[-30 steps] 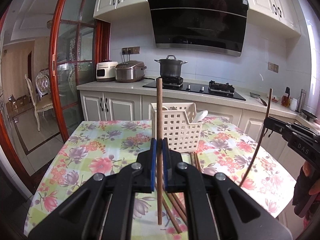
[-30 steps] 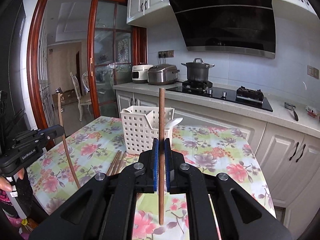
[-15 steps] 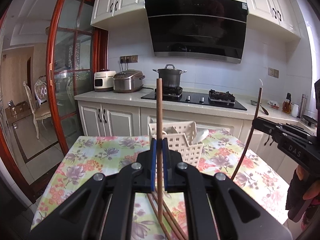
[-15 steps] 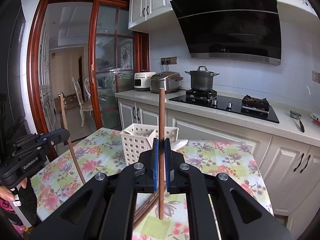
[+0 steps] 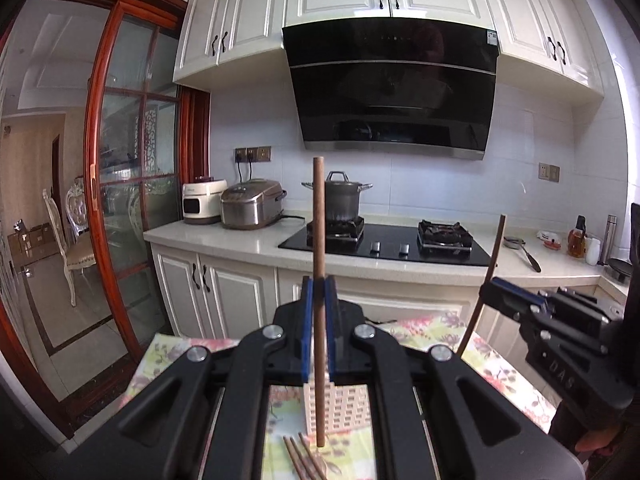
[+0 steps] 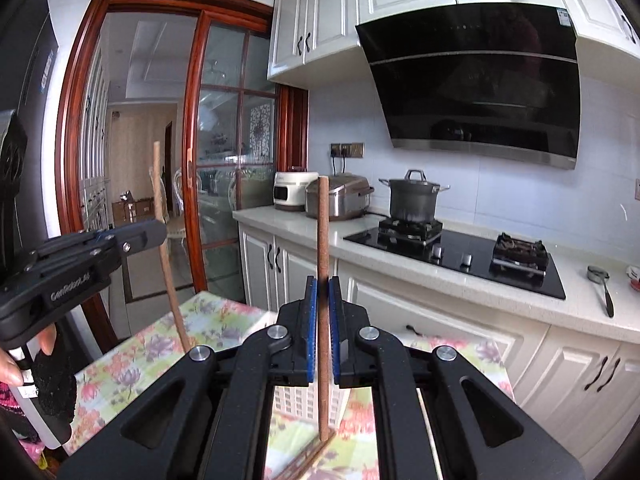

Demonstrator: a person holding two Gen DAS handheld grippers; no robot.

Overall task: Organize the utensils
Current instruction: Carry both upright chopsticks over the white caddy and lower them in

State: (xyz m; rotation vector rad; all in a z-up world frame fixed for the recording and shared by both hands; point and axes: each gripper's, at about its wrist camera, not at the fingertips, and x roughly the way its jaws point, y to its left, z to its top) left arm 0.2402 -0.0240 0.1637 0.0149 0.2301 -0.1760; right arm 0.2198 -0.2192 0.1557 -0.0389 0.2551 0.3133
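My left gripper [image 5: 319, 292] is shut on a brown chopstick [image 5: 319, 220] that stands upright between its blue pads. My right gripper [image 6: 323, 294] is likewise shut on a second upright chopstick [image 6: 323, 232]. Each gripper shows in the other's view: the right gripper [image 5: 490, 286] with its slanted chopstick [image 5: 490, 268], the left gripper [image 6: 158, 230] with its own chopstick [image 6: 162, 208]. Both hang above the flowered table [image 5: 500, 364]. The white perforated basket [image 5: 340, 408] stands low behind my left fingers, mostly hidden. Several chopsticks [image 5: 302, 458] lie on the cloth in front of it.
Behind the table runs a kitchen counter [image 5: 240, 240] with a rice cooker [image 5: 252, 208], a pot [image 5: 342, 200] on the black hob and a ladle [image 5: 524, 250]. A red-framed glass sliding door [image 5: 120, 200] stands at the left. A person's hand [image 6: 12, 360] holds the left gripper's handle.
Both grippers have risen and moved toward the counter with their chopsticks still clamped. The basket and table have sunk low in both views and are now largely hidden behind the fingers.
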